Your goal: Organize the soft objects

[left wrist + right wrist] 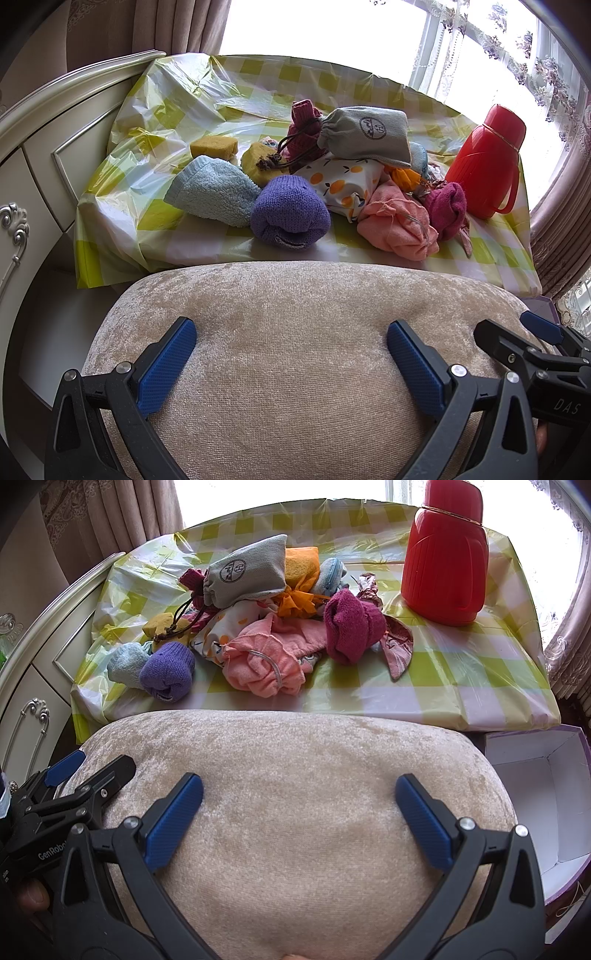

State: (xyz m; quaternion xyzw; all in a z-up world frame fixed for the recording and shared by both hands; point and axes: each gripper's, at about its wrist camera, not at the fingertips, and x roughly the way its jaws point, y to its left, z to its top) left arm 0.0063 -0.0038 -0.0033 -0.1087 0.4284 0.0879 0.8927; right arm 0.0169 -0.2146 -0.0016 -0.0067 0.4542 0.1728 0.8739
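Observation:
A pile of soft things lies on the checked tablecloth [155, 221]: a purple knit roll [290, 210], a light blue towel [212, 190], a pink cloth [397, 225], a magenta sock [445, 210], a grey drawstring pouch [365, 134], an orange-print cloth [340, 181] and yellow sponges [213, 147]. The right wrist view shows the same pile, with the pink cloth [266, 657] and purple roll [168, 672]. My left gripper [291, 354] and right gripper [299, 808] are both open and empty, side by side over a beige cushion [295, 314], short of the pile.
A red thermos [443, 554] stands at the table's back right. An open white-lined box [535, 794] sits low at the right beside the cushion. A cream carved dresser [33, 155] stands to the left. Curtains and a bright window are behind.

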